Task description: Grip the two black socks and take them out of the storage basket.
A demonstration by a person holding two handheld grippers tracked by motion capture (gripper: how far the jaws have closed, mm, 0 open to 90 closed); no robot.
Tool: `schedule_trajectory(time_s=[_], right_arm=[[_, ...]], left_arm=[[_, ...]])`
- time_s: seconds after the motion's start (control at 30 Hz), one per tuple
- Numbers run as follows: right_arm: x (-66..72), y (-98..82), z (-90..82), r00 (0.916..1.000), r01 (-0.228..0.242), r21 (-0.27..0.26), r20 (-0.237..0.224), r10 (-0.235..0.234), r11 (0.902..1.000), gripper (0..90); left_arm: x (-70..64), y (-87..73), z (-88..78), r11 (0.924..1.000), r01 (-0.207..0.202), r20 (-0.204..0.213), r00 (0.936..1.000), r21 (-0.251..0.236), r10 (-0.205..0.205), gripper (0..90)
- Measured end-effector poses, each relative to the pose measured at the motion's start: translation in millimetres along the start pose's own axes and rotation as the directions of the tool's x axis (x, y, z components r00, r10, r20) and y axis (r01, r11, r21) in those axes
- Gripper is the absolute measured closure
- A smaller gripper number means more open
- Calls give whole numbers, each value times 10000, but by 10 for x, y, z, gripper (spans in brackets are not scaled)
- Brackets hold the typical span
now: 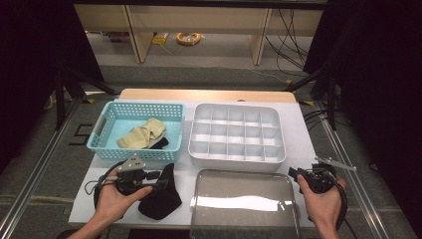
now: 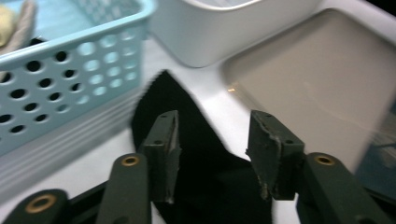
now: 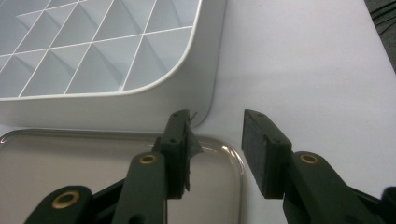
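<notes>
Left tool (image 2: 212, 154): jaws apart, nothing pinched, just above the black sock (image 2: 187, 140).
Sock: loose on the tabletop (image 1: 298, 134), between basket (image 1: 137, 149) and tray (image 1: 244, 201).
Right tool (image 3: 217, 149): open, empty, by the tray corner.
Risk: a shallow regrip may catch only a fold, and the sock slips out.

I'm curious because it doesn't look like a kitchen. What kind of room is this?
Probably a lab or workshop set up for recording. A white table stands between dark curtains, loose cables trail over the floor behind, and bare shelving stands at the back.
</notes>
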State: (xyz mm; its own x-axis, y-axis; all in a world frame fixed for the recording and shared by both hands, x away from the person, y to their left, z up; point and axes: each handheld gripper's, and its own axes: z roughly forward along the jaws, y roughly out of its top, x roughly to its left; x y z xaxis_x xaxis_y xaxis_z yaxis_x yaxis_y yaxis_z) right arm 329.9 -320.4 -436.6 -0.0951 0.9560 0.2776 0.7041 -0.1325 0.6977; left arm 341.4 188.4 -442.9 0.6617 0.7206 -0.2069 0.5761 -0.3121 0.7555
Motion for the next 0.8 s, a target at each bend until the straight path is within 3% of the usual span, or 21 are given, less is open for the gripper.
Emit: schedule_trajectory(time_s=[0.03,0.07,0.13,0.17,0.23,0.27,0.3,0.33,0.4,0.43,0.53,0.57,0.63,0.7,0.73,0.77,0.8], right_arm=[[8,3,-12,9998,-130,51,-135,131,9999,629],[-1,4,-12,9998,-52,51,-205,53,10000,629],[15,-5,3,9998,-195,23,40,195,9998,629],[-9,-3,11,10000,83,-38,30,-83,10000,628],[-14,-2,13,10000,43,-12,54,-43,10000,628],[13,-5,5,9994,-324,90,78,323,9994,628],[-8,4,-14,9992,99,129,377,-103,9999,627],[-6,-4,12,9998,43,-53,216,-42,10000,627],[-15,-8,14,9995,162,-52,274,-161,9999,627],[-12,-9,15,9998,45,17,192,-45,10000,627],[-16,-5,17,9997,130,-35,217,-129,9999,628],[27,-4,-1,9990,-402,102,185,400,9991,628],[1,0,9,9999,4,3,149,-4,10000,628],[18,-4,9,9996,-249,26,124,248,9997,629],[-1,-1,9,9999,-16,9,134,16,10000,628],[13,-4,4,9996,-259,64,104,258,9996,629],[-2,-3,0,9999,-88,37,58,88,10000,629]], left_arm=[[38,22,26,9996,-70,24,10000,260,70,493],[64,40,78,9995,148,-54,9999,277,-146,483],[117,71,166,9962,406,57,9991,770,-412,456],[135,72,229,9932,508,219,9983,1045,-534,442],[152,69,321,9861,525,59,9985,1575,-541,427],[171,50,396,9825,567,96,9982,1772,-594,423],[176,43,421,9821,597,14,9981,1789,-609,433],[175,38,439,9797,677,-40,9977,1884,-682,445],[181,25,469,9751,515,16,9986,2156,-531,539],[175,24,476,9694,327,-59,9995,2432,-322,584],[147,7,515,9621,-226,-81,9996,2718,257,713],[143,14,511,9584,-407,-144,9988,2824,467,754],[133,31,509,9611,-388,-78,9991,2734,425,816],[119,52,490,9637,-576,91,9983,2608,572,826],[103,64,475,9674,-601,219,9982,2460,564,827],[89,82,453,9718,-806,427,9964,2214,729,827],[77,99,428,9748,-872,502,9957,2052,785,827]])
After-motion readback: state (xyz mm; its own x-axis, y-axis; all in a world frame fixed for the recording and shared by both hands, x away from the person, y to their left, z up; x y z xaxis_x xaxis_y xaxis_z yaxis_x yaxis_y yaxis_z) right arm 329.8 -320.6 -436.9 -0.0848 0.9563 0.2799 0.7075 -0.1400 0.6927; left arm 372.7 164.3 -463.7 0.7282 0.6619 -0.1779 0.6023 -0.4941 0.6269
